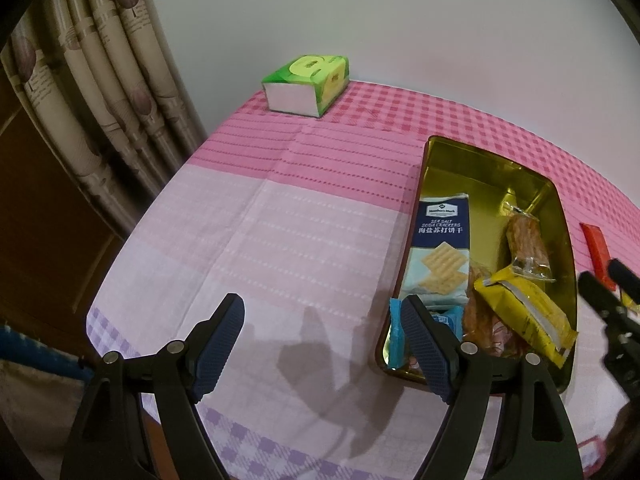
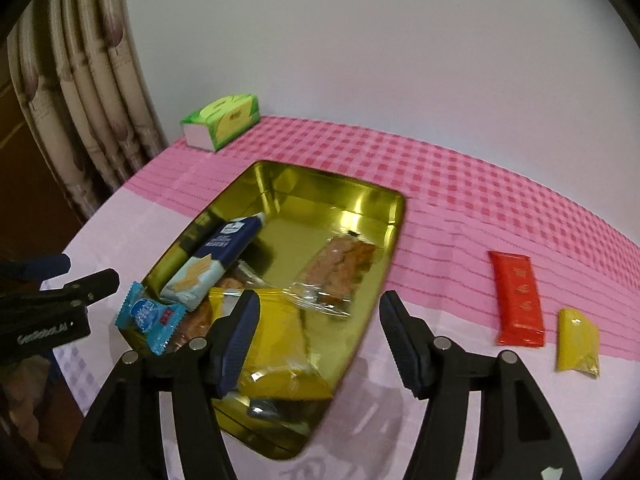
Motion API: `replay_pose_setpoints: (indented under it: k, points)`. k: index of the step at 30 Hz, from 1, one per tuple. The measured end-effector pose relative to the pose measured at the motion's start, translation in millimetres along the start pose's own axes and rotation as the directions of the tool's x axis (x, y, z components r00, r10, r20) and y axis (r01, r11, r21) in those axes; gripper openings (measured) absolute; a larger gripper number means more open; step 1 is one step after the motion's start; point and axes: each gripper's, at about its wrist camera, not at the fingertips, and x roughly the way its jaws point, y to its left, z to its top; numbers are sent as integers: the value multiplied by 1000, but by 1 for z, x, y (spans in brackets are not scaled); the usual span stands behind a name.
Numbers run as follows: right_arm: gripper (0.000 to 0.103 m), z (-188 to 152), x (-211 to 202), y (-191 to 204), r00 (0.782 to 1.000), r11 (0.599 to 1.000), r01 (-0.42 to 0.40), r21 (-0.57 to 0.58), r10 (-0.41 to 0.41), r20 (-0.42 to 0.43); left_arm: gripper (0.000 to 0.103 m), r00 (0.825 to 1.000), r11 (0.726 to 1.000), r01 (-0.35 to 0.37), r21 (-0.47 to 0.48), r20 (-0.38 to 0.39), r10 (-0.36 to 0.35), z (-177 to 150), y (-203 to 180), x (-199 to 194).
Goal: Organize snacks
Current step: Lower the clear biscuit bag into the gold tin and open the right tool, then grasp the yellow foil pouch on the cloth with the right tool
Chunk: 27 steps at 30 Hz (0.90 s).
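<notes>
A gold tin tray sits on a pink checked tablecloth, its long axis running from the near table edge toward the white wall behind. Inside, a blue soda cracker pack lies lengthwise along the tray's left wall, its dark end pointing to the far side. A clear-wrapped biscuit lies beside it toward the right wall, also roughly lengthwise. A yellow snack packet rests at the near end, and a small blue candy packet leans on the tray's near-left corner.

The left gripper hangs with fingers spread over bare cloth, just left of the tray. The right gripper is likewise spread wide, above the tray's near end, holding nothing.

On the cloth to the tray's right lie a red bar, its long axis pointing toward the wall, and a small yellow sachet. A green tissue pack stands at the far corner beside the curtain.
</notes>
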Motion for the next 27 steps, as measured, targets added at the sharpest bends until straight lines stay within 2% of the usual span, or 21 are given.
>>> replay_pose_setpoints:
  k: [2, 8, 15, 20, 27]
  points:
    - [66, -2, -6, -16, 1000, 1000, 21, 15, -22, 11, 81, 1000, 1000, -5, 2, 1, 5, 0, -1, 0]
    - [67, -13, -14, -92, 991, 985, 132, 112, -133, 0, 81, 1000, 1000, -15, 11, 1, 15, -1, -4, 0]
    - [76, -30, -15, -188, 956, 929, 292, 227, -286, -63, 81, 1000, 999, -25, 25, -3, 25, -3, -7, 0]
    - [87, -40, -8, -235, 937, 895, 350, 277, -339, -90, 81, 1000, 999, -27, 31, -9, 27, -4, -9, 2]
    - [93, -48, 17, -260, 932, 891, 361, 276, -336, -133, 81, 999, 998, -41, 42, -15, 41, -6, -12, 7]
